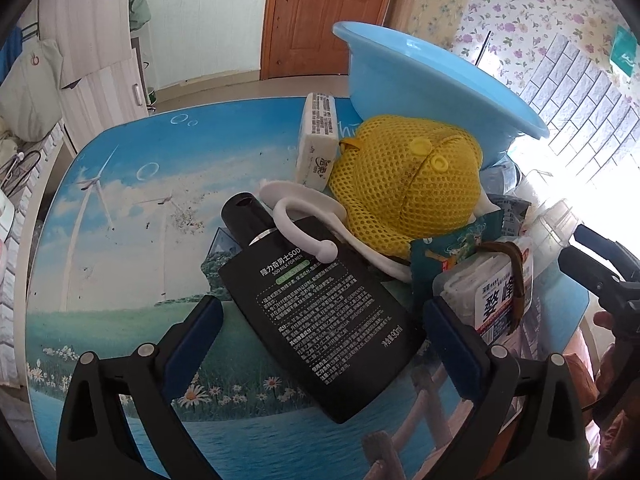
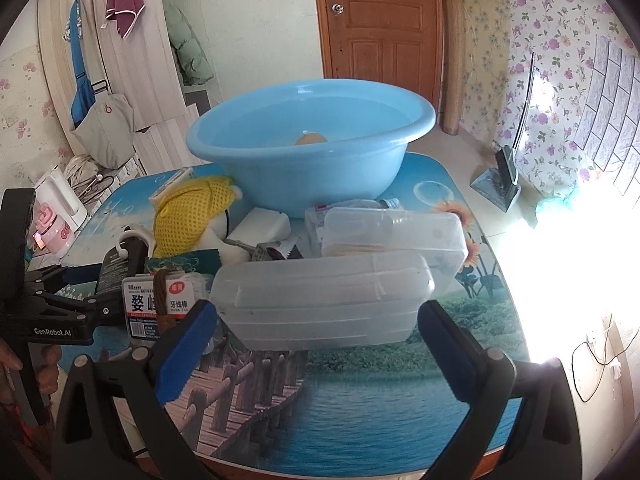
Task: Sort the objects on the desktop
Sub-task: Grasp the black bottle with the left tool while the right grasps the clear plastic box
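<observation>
A black lotion bottle (image 1: 324, 312) lies flat on the printed tabletop (image 1: 120, 240), between the fingers of my open left gripper (image 1: 324, 344). A white hook (image 1: 304, 220) lies over its neck. Beside it are a yellow mesh toy (image 1: 408, 184), a floss-pick box (image 1: 496, 296) and a tissue pack (image 1: 316, 140). My right gripper (image 2: 316, 344) is open around a clear plastic box (image 2: 324, 300), with a second clear box (image 2: 396, 232) behind it. The blue basin (image 2: 312, 152) stands at the back. The left gripper shows at the left edge of the right wrist view (image 2: 56, 312).
A door (image 2: 380, 20) and a white cupboard (image 2: 100, 60) are beyond the table. A small stand (image 2: 500, 180) sits on the floor to the right. Strong glare (image 2: 560, 260) washes out the right side. The table's near edge runs just under both grippers.
</observation>
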`<state>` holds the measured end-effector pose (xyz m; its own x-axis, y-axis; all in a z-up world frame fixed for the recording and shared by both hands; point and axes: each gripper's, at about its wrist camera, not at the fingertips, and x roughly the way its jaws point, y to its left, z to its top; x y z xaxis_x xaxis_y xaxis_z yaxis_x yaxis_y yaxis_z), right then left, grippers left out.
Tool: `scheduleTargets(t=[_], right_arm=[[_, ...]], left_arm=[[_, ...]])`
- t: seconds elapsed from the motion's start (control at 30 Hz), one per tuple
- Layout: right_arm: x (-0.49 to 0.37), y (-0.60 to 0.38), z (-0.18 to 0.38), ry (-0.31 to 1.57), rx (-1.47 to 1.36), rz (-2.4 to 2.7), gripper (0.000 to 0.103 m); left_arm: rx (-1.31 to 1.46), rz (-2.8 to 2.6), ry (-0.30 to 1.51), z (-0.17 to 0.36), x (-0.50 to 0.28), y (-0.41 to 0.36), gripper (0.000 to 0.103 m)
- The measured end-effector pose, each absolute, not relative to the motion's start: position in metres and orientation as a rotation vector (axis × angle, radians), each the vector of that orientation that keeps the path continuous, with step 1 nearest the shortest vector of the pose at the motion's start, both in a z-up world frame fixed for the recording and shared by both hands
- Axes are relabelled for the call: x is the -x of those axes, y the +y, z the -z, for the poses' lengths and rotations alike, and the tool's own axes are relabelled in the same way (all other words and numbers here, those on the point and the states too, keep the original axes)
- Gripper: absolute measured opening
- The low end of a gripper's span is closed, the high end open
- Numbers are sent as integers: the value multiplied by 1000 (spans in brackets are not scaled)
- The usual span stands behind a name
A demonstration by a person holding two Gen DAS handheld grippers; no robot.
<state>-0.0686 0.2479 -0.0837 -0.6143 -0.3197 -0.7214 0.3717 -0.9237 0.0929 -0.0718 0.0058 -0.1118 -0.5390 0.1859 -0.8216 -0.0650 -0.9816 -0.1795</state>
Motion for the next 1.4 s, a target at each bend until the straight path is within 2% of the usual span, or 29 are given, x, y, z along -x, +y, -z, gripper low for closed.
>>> scheduleTargets(t=[0.57,0.87,0.93,1.0,1.03,1.4], right_arm=[[68,259,96,78,-1175,2504,103],[63,253,88,-10,-1180,2496,103],[66,250,87,-64,-1201,2492,103],[69,249,88,-116,-1222,2493,103],[70,248,88,-138,-1237,2499,103],[80,239,88,-289,-1360,2548,103]], left_arm=[[1428,-2675,-225,114,45,-33,100],[1422,-2672,-127,116,53,-15,100],[1414,-2676,-95,116,53,-12,92],[1405,-2694,-52,114,52,-10,74],[1401,-2690,-46,114,52,-10,72],[1385,-2689,-41,112,51,-12,70]])
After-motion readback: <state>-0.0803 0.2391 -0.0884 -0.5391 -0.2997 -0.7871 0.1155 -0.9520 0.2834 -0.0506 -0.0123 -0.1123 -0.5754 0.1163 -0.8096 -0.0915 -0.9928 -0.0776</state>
